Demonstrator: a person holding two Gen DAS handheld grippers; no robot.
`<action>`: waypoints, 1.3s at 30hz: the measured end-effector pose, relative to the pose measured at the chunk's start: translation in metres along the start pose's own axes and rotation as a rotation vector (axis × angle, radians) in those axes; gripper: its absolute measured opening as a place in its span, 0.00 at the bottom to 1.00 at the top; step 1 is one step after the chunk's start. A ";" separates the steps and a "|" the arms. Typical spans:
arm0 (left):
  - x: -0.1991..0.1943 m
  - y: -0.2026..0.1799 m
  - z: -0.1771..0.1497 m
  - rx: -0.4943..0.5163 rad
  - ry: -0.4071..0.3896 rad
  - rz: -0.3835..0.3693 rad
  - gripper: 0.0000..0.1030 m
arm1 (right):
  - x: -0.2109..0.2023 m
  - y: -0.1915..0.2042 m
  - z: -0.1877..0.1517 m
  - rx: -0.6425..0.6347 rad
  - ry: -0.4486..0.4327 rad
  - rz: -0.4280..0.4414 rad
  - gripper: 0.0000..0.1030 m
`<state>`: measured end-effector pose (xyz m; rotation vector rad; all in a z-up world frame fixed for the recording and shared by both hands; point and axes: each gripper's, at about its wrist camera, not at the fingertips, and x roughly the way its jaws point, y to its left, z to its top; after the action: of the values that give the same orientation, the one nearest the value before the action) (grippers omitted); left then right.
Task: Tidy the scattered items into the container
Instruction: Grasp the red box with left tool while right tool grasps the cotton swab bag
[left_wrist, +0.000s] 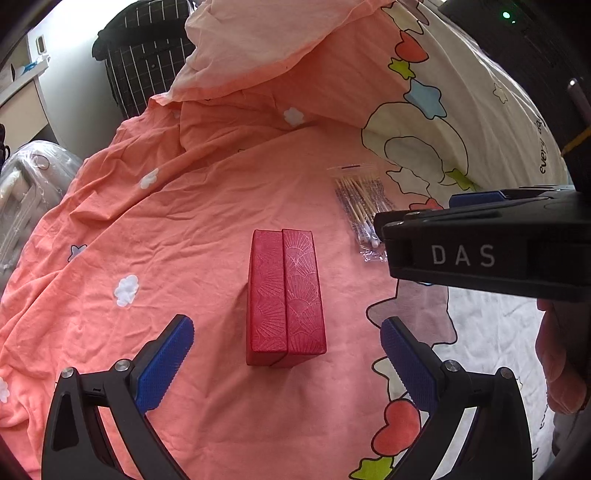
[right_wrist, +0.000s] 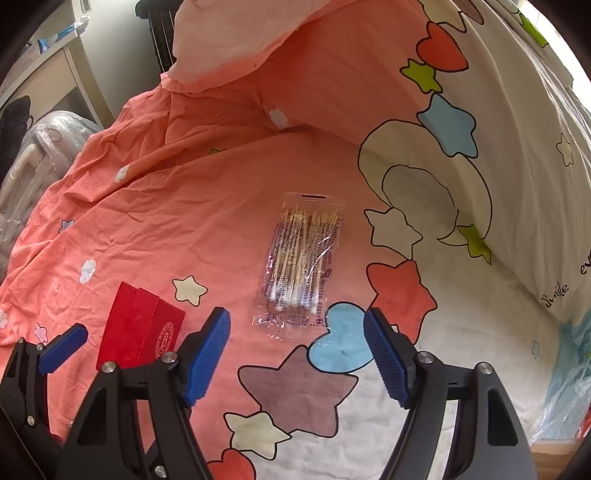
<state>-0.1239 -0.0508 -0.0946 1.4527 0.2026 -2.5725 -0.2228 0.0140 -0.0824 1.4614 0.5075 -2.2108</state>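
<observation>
A red embossed box (left_wrist: 286, 295) lies on the pink bedsheet (left_wrist: 166, 240). My left gripper (left_wrist: 286, 324) is open, its blue pads either side of the box's near end without touching it. In the right wrist view the same red box (right_wrist: 138, 332) sits at lower left, with one left-gripper finger (right_wrist: 62, 350) beside it. A clear packet of cotton swabs (right_wrist: 301, 266) lies just ahead of my open right gripper (right_wrist: 296, 315), with its near edge between the fingertips. The swab packet (left_wrist: 360, 206) is partly hidden behind the right gripper's black body (left_wrist: 480, 254). No container is clearly in view.
A pink pillow (left_wrist: 258, 48) and a cream cartoon-print quilt (right_wrist: 517, 147) rise at the back and right. A black checked bag (left_wrist: 147, 55) and a plastic-wrapped bundle (left_wrist: 26, 192) stand off the bed's left side. A hand (left_wrist: 561, 369) holds the right gripper. Blue plastic (right_wrist: 565, 387) lies at far right.
</observation>
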 end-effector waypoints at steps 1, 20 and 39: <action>0.001 0.001 0.000 -0.004 0.001 0.002 1.00 | 0.003 0.000 0.001 -0.005 0.005 0.000 0.69; 0.020 0.008 0.001 -0.043 0.019 0.034 1.00 | 0.034 0.008 0.004 -0.116 0.083 0.011 0.69; 0.042 0.007 -0.002 -0.026 0.057 0.068 1.00 | 0.079 -0.001 0.042 -0.255 0.202 0.081 0.69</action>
<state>-0.1418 -0.0605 -0.1318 1.4977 0.1900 -2.4684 -0.2827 -0.0202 -0.1397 1.5442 0.7520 -1.8677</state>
